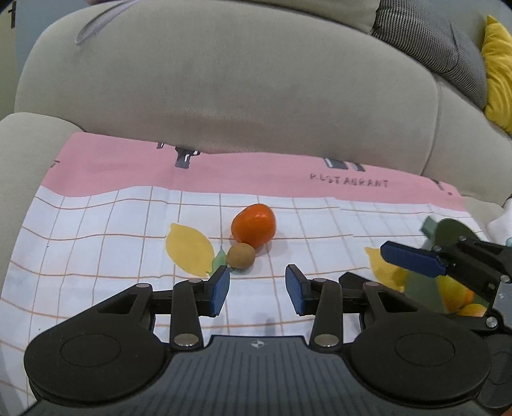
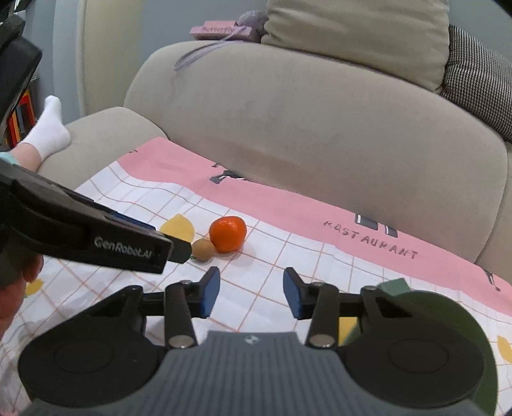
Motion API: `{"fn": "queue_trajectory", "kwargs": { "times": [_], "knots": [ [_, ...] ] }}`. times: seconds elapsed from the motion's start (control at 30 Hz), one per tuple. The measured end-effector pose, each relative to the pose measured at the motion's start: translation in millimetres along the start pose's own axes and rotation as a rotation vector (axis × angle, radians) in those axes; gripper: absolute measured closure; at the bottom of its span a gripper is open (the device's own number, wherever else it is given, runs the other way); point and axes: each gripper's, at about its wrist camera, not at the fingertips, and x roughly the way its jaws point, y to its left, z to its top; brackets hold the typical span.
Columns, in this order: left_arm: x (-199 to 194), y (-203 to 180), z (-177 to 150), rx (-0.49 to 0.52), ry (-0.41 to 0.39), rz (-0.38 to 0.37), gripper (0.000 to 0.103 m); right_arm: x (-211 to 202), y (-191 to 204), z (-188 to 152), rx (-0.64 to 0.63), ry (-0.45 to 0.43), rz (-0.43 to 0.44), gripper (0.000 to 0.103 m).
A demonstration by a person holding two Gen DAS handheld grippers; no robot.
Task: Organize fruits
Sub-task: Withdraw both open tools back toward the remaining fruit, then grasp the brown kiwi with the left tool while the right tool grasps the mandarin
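Beige sofa [image 1: 224, 96] seat carries a pink-edged checked cloth [image 1: 96, 224].

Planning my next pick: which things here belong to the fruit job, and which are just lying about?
Job:
- tangerine
- kiwi
- green container holding yellow and orange fruit

Lying about:
- printed cloth
- beige sofa
- yellow cushion
- pink box
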Motion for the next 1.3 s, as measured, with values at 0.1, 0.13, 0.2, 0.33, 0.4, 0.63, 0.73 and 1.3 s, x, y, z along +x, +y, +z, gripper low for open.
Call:
{"fn": "queue_trajectory", "kwargs": {
  "times": [0.1,0.13,0.2,0.33,0.4,0.63,0.73,1.3],
  "knots": [
    [16.3,5.8,0.6,-0.017,0.015,0.005,0.058,17.3,0.8,2.7,0.019,0.014,-0.016,0.062],
    [21.7,8.2,0.7,-0.022,0.019,0.003,0.059,22.9,1.6,2.8,0.026,0.021,-0.026,0.062],
    [30.0,10.7,0.1,-0.020,0.025,-0.002,0.059,33.3,3.2,2.4,0.041,0.036,-0.035,0.062],
    [44.7,13.9,2.0,-0.033,0.041,0.017,0.059,48.1,9.2,-1.7,0.024,0.046,-0.045,0.062],
    [51.1,15.8,3.9,-0.041,0.042,0.015,0.059,54.0,10.9,-4.3,0.024,0.052,-0.047,0.062],
    [62.1,14.9,6.3,-0.027,0.024,0.010,0.060,67.8,10.5,-7.7,0.043,0.061,-0.038,0.062],
    [65.0,16.2,7.4,-0.033,0.020,-0.003,0.069,72.6,10.9,-7.2,0.045,0.064,-0.039,0.062],
    [37.9,73.5,14.2,-0.261,-0.003,0.096,0.072,99.4,37.8,17.1,-0.090,-0.002,-0.073,0.050]
  ]
}}
